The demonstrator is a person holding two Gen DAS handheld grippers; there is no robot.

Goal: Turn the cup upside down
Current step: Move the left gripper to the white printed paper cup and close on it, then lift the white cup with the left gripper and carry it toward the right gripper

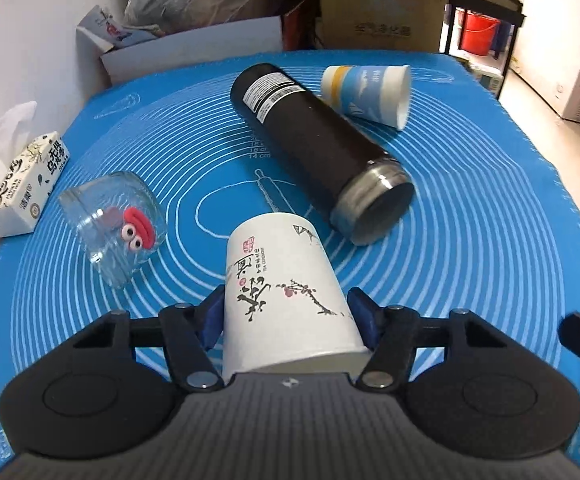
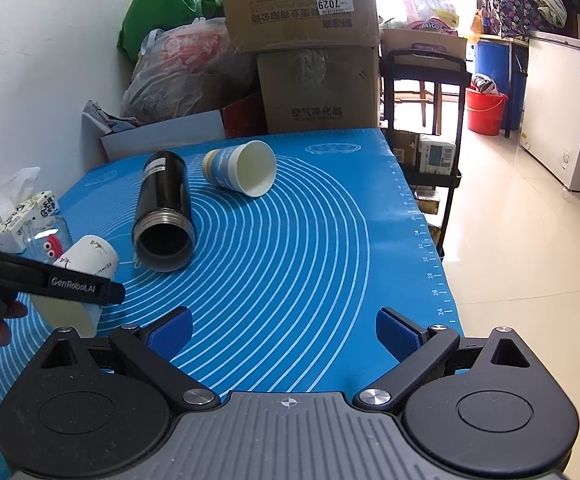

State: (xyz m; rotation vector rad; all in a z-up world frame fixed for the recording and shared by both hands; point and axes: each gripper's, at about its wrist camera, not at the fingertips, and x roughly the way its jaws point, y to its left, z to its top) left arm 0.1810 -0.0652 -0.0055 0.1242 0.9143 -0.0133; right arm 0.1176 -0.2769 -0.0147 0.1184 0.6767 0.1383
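Observation:
A white paper cup (image 1: 286,296) with plum-blossom ink art lies between the blue pads of my left gripper (image 1: 288,320), which is shut on it, rim toward the camera. It also shows in the right wrist view (image 2: 86,256), partly behind the left gripper's black body. A blue-and-white paper cup (image 1: 370,92) lies on its side at the far end of the mat (image 2: 242,170). My right gripper (image 2: 284,336) is open and empty above the blue mat (image 2: 290,248).
A black thermos (image 1: 314,144) lies on its side mid-mat, open end toward me (image 2: 164,208). A clear glass (image 1: 114,224) with a red figure lies at the left. A tissue box (image 1: 22,184) sits by the wall. Cardboard boxes (image 2: 310,80) stand behind the table.

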